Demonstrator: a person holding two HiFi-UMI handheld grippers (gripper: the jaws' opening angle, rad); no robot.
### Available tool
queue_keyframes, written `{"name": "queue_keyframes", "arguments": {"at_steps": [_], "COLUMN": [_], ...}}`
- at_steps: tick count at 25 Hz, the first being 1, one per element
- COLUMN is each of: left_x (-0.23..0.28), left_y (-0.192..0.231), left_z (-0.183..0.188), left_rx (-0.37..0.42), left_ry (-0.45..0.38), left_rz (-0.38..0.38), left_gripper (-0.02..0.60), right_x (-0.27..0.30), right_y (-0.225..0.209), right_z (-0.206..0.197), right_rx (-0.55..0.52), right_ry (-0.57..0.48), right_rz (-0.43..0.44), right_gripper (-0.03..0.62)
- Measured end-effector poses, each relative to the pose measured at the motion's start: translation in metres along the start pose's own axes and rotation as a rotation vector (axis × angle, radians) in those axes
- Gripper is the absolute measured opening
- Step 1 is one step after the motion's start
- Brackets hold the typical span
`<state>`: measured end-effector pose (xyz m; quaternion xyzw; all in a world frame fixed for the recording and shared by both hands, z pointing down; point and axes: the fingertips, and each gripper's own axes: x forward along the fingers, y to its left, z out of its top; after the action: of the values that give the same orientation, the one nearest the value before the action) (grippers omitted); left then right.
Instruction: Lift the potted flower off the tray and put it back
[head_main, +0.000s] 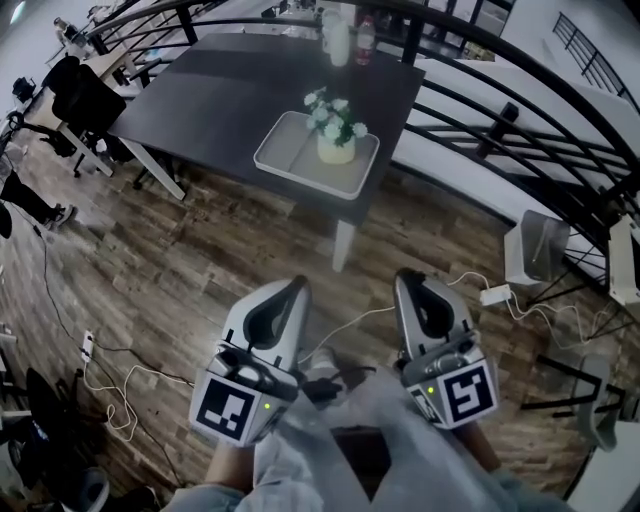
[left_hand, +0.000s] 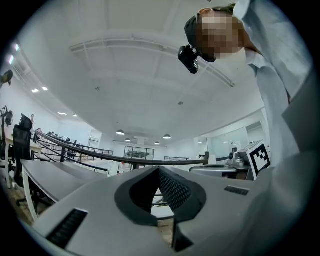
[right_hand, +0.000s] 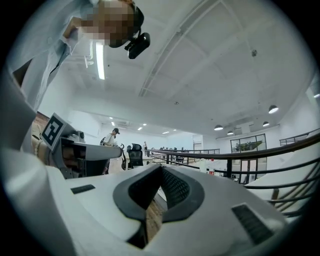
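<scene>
**A:** Where does the potted flower (head_main: 335, 130) stand?

**B:** In the upper middle of the head view. It is upright on the pale tray (head_main: 283, 152), toward the tray's right end. The tray lies at the near edge of the dark table (head_main: 220, 90), close to the corner above the white leg (head_main: 343, 245).

**A:** And the grippers?

**B:** Both are low in the frame, well apart from the table. The left gripper (head_main: 297, 284) is clenched on nothing. The right gripper (head_main: 408, 276) is the same, with its jaws pressed together and empty.

**A:** Is there room to move?

**B:** Bare wooden floor (head_main: 200, 240) lies between the grippers and the table. Cables (head_main: 110, 385) trail at the lower left, and more run at the right by a white box (head_main: 535, 245). A dark curved railing (head_main: 500, 120) crowds the table's right side.

**A:** What do the gripper views add?

**B:** Neither shows the pot or the tray. They look level across the room at a white ceiling, round lamps, the railing, and the head camera (left_hand: 188, 59) on the person above. The right gripper view alone shows a distant person in a cap (right_hand: 111, 137).

**A:** Is anything legible?

**B:** No words. Each gripper's cube carries a black-and-white square marker (head_main: 232, 408). Two bottles (head_main: 350, 40) at the table's far edge have labels too small to read.
</scene>
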<state>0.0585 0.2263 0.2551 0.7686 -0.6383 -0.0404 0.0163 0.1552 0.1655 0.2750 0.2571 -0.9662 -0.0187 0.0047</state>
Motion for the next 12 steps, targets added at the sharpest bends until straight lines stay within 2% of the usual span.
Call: {"name": "queue_keyframes", "arguments": {"at_steps": [12], "left_x": [-0.006], "left_y": [0.032], "left_z": [-0.003], "left_rx": [0.004], "left_ry": [-0.008], "left_rz": [-0.033], "left_gripper": [-0.002], "right_x": [0.025], "right_y": [0.023], "right_z": [-0.003], "right_rx": [-0.062], "right_ry": [0.008], "right_rz": [-0.018], "right_gripper": [-0.002]}}
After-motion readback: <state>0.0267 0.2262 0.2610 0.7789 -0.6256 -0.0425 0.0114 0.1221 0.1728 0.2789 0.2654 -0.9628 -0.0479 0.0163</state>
